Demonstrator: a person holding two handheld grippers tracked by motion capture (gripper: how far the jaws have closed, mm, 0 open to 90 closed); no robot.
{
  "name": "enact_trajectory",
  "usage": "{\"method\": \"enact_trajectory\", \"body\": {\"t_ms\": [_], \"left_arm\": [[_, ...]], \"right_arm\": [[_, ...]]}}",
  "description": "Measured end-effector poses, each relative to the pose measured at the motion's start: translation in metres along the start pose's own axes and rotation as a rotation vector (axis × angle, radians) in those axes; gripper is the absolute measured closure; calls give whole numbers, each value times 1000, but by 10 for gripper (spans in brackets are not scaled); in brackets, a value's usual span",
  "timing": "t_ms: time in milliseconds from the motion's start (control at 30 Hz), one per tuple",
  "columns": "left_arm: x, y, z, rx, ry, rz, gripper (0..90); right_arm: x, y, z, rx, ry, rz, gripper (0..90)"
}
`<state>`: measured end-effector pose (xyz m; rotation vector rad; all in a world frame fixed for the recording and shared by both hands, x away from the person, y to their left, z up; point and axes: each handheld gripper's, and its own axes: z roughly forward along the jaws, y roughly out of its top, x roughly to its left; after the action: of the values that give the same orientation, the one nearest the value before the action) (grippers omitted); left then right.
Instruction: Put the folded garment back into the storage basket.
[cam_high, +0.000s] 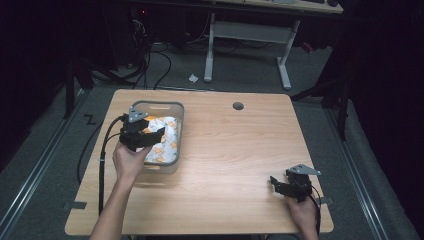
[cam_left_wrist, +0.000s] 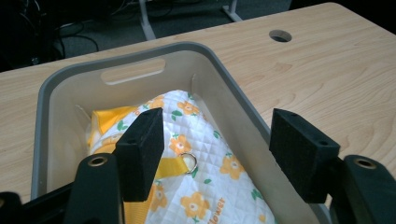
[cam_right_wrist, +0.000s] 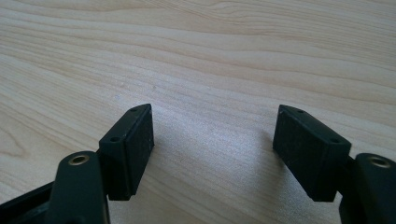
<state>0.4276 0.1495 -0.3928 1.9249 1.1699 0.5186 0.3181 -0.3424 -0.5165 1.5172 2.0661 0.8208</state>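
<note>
Left tongs (cam_left_wrist: 212, 149) gape wide over the grey bin (cam_left_wrist: 56, 84), jaws straddling its right wall — one pad above the quilted flowered cloth (cam_left_wrist: 196, 182) inside, the other outside over the table (cam_left_wrist: 327, 74). Right tongs (cam_right_wrist: 212, 149) also spread, gripping nothing, low over bare wood near the table's front right edge — well apart from the bin, open surface between.

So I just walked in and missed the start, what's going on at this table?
A person holds a gripper in each hand. The left gripper hangs open over a grey bin on the table, its fingers above a quilted flowered cloth inside, gripping nothing yet. The right gripper sits open near the table's front right corner, away from the bin.
</note>
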Motion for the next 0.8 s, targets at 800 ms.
{"method": "enact_trajectory", "body": {"t_ms": [800], "left_arm": [[-31, -7, -23, -80, -47, 31, 339]], "right_arm": [[0, 0, 0, 0, 0, 0, 294]]}}
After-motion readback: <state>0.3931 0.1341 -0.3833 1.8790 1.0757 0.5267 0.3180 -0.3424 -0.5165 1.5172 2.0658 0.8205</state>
